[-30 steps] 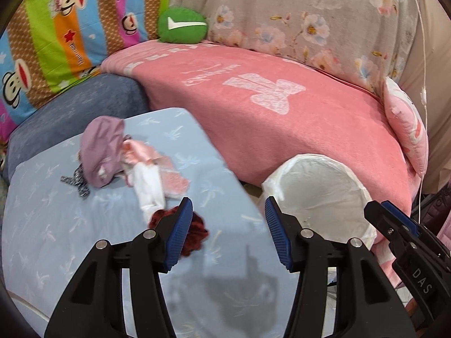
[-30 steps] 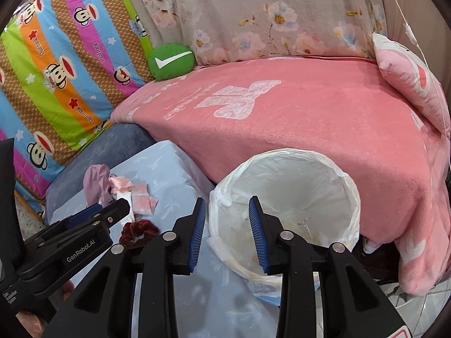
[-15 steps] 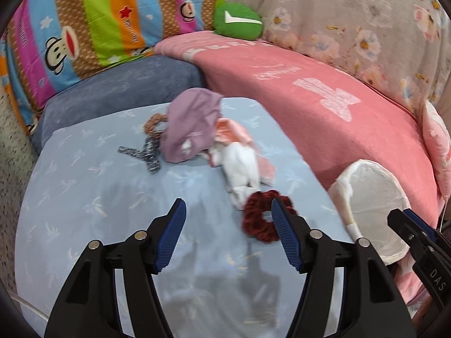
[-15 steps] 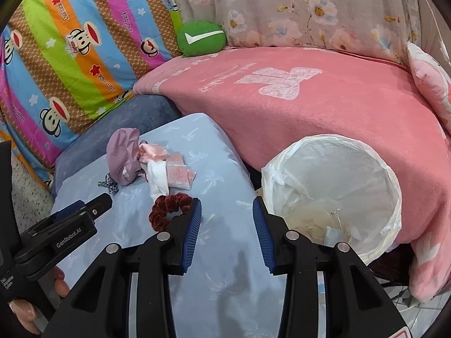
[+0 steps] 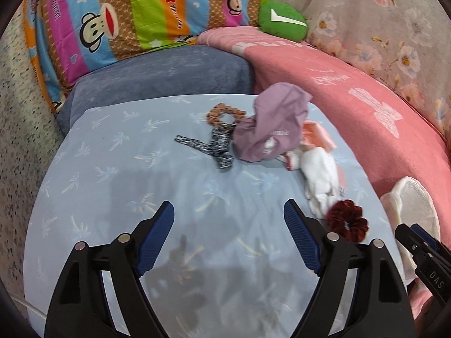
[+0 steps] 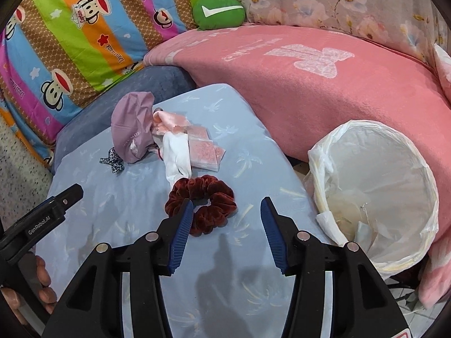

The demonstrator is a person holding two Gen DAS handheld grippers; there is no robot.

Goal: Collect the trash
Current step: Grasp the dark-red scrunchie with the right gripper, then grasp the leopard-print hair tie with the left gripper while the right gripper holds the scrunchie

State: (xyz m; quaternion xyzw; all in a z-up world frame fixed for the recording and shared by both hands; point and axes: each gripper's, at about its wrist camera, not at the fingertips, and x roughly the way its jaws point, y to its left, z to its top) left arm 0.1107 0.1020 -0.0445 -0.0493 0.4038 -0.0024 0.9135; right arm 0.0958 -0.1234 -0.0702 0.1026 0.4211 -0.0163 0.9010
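Red scrunchie (image 6: 201,204) lies near the worktop's (image 6: 135,211) bin-side edge, just ahead of the right tool (image 6: 227,226), touching its left pad. Right tool nearer. Both tools empty, jaws opening; left tool (image 5: 229,239) wide.

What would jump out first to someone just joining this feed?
The dark red scrunchie lying on the blue cushion, just ahead of the empty, opening right gripper. Beyond it sits a heap of purple cloth and wrappers; the white-lined bin stands right of the cushion.
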